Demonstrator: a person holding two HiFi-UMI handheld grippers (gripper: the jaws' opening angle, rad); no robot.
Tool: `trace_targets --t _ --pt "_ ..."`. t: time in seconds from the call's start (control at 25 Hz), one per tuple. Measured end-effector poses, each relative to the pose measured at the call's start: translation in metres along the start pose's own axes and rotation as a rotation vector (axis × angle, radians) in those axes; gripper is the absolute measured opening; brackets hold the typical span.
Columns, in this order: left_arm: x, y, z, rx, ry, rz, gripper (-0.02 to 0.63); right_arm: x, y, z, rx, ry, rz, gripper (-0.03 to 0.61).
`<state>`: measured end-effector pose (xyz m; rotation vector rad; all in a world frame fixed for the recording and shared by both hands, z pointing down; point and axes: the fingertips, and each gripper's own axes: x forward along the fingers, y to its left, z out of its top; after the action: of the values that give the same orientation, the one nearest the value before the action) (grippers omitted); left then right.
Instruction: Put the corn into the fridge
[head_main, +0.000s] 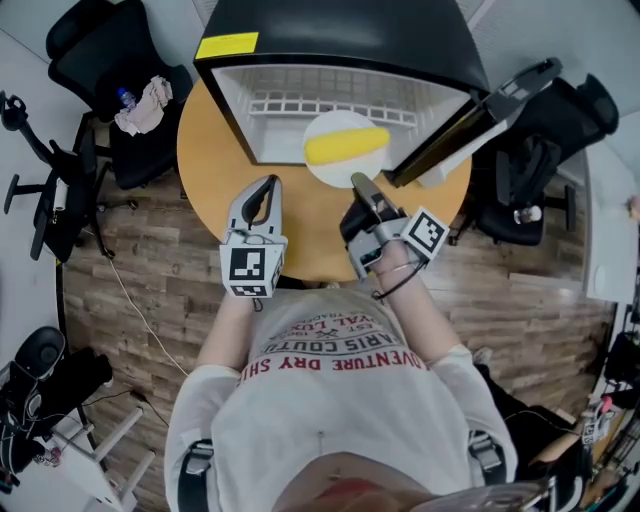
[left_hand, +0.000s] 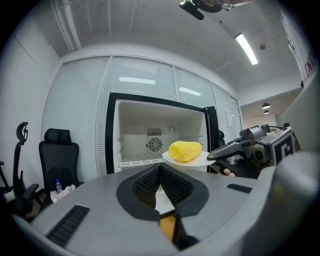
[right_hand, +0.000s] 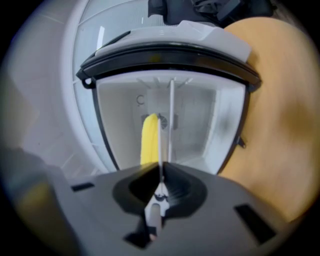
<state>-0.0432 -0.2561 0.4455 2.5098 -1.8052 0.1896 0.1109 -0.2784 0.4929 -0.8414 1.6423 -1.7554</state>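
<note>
Left gripper (head_main: 262, 197) hangs over the round table (head_main: 205, 165), jaws pressed together on nothing, and just right of it the corn (head_main: 346, 146) lies on a white plate (head_main: 325, 168) at the open fridge's (head_main: 330, 40) mouth, the right gripper (head_main: 362, 184) clamped on the plate's rim.

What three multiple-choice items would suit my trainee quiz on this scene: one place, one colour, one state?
1. The yellow corn cob lies: A on the round white plate; B on the wooden table; C on a black chair.
2. The boxy mini fridge is cased in: A white; B black; C red.
3. The fridge door is: A shut; B open; C missing.
A: the cob rests on the plate clamped by the right gripper. B: its outer shell is black. B: the door stands swung aside.
</note>
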Motion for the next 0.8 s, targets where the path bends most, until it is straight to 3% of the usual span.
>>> trace_targets --t 0.8 --pt "0.056 0.043 0.003 -0.025 0.0 -0.061 0.028 0.079 0.001 0.032 0.013 -0.092 -0.054 0.043"
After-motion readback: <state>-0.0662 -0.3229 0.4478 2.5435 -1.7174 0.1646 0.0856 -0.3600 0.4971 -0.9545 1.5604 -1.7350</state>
